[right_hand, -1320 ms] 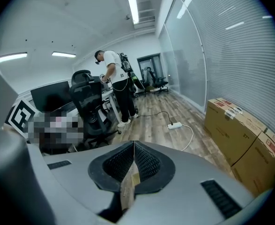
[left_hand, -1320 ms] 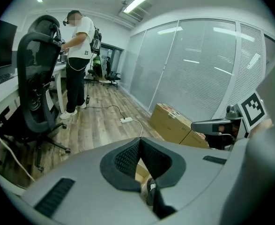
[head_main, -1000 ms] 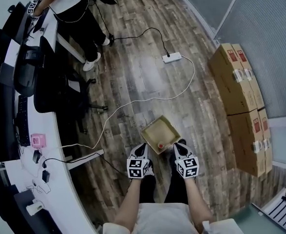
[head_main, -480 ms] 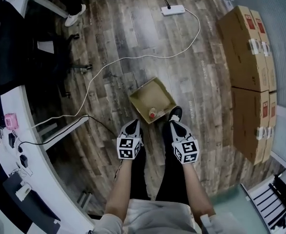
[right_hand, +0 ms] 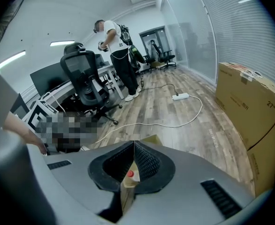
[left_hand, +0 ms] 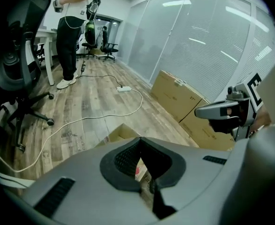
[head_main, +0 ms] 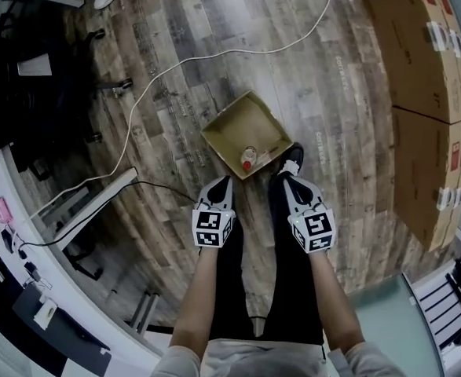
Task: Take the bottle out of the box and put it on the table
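Observation:
An open cardboard box (head_main: 238, 128) sits on the wooden floor. A clear bottle with a red cap (head_main: 248, 159) lies inside it, near the corner closest to me. My left gripper (head_main: 219, 185) is shut and empty, just short of the box's near left edge. My right gripper (head_main: 286, 182) is also shut and empty, beside the box's near right corner and next to a black shoe (head_main: 293, 157). In the left gripper view the closed jaw tips (left_hand: 141, 139) frame the box (left_hand: 121, 134). The right gripper view shows the red cap (right_hand: 130, 174) behind its closed tips (right_hand: 134, 143).
Large stacked cardboard cartons (head_main: 426, 93) line the right wall. A white cable (head_main: 175, 65) snakes across the floor beyond the box. A black office chair (head_main: 42, 93) and a white desk (head_main: 26, 234) stand at the left. A person (left_hand: 74, 32) stands at a far desk.
Both grippers have come down toward the box. The head view has dropped closer, so the box and bottle look larger and sit higher in the picture.

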